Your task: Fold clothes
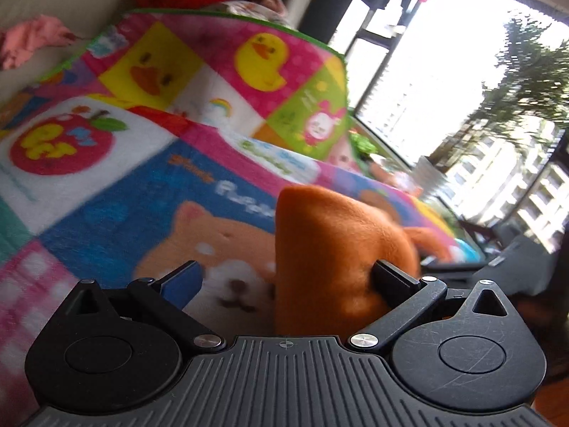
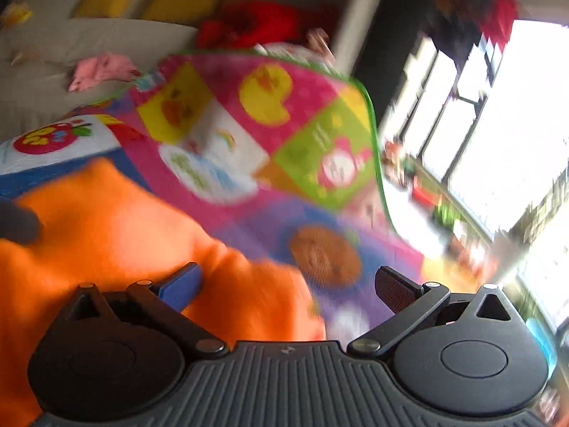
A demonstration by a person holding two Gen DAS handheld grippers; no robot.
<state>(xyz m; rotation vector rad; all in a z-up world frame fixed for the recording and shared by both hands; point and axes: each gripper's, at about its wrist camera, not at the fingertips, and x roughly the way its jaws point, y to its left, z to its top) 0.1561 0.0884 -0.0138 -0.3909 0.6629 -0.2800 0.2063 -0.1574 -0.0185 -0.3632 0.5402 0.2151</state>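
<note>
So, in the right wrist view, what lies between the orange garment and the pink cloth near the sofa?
The colourful play mat lies between the orange garment and the pink cloth: its apple and yellow duck panels, seen in the right wrist view.

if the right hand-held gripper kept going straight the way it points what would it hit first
Probably the colourful play mat. The right hand-held gripper is open, and the orange garment lies mostly off to the left by its blue finger. The picture is blurred, so depth is uncertain.

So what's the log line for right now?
left hand-held gripper: open, orange fleece garment between fingers | right hand-held gripper: open | cartoon play mat
</note>
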